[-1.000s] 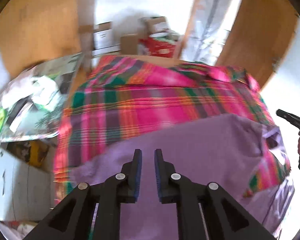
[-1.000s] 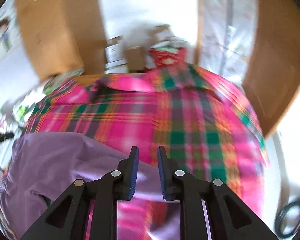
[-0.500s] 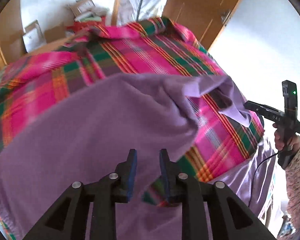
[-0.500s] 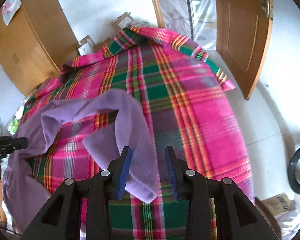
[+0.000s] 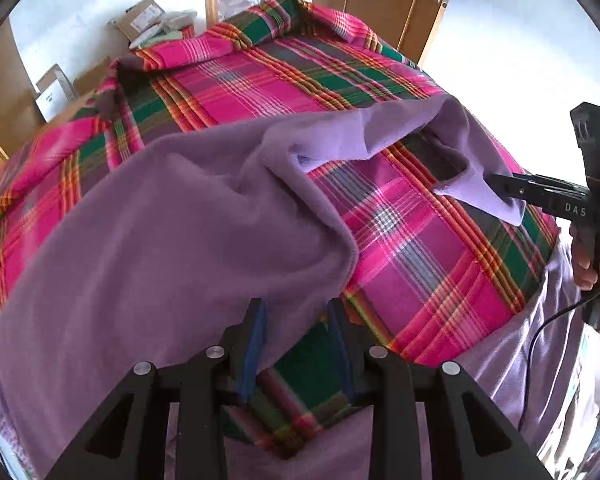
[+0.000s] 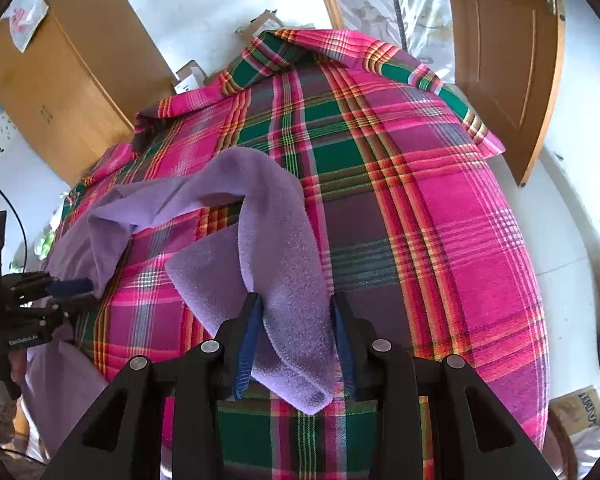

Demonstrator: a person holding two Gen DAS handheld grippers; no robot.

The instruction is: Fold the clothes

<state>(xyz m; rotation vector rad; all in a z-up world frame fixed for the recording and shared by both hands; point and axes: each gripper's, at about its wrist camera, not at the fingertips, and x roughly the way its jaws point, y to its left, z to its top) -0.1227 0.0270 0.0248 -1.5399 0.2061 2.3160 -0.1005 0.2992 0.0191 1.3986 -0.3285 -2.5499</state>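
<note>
We had the purple garment point(image 5: 172, 240) spread across the bed's pink plaid cover point(image 5: 420, 264), its bulk on the side nearest the left gripper point(image 5: 296, 312) and one end stretched over the plaid toward the right gripper point(image 6: 296, 308). The left gripper stood open, jaws well apart, with a fold of the garment's edge lying between them but unclamped. The right gripper was open too, a thick band of the fabric draped loosely through its gap; in the left wrist view its tips seemed to touch the garment's pale corner. We judged the cloth soft, fleecy and light, limp enough to sag and bunch anywhere unsupported, and unlikely to slip from rubbered pads. We thought it best taken at the hem corners, pinching one layer, not a bunched fold.
</note>
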